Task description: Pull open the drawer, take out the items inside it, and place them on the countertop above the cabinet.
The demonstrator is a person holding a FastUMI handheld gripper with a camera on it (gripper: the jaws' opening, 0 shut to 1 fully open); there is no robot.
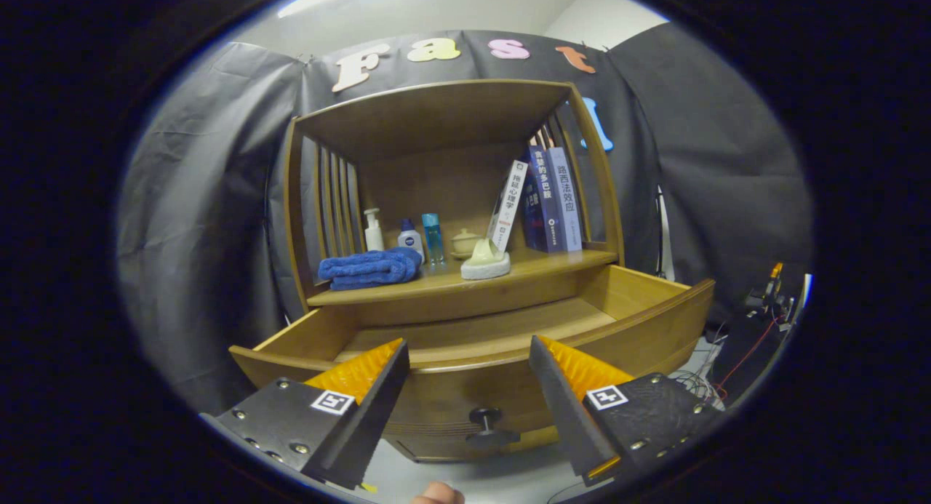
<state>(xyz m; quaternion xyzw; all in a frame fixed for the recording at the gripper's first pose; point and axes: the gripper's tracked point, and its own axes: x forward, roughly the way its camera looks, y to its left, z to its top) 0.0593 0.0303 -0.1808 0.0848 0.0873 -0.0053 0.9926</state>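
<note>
- Drawer (640, 300) as landmark, gripper view: it stands pulled out from the wooden cabinet (436, 118), and the part of its floor that shows above the front panel looks bare; the near strip behind that panel is hidden.
- Knob (487, 419) sits on the drawer's front panel, below the rim, in the gap between the two fingers.
- Gripper (469, 388) hovers in front of the drawer front with its jaws wide apart, holding nothing and touching nothing.
- Counter (538, 265) lies just above and behind the drawer; on it rest a folded blue towel (369, 268), a pale soap-like piece on a dish (485, 260), small bottles (404, 235) and leaning books (545, 198).
- Step in hand, as I judge it: the opening is done and the emptying is far along or finished.
- Next move calls for tipping the view down over the drawer's rim to check the hidden strip, and lifting out anything found there.
</note>
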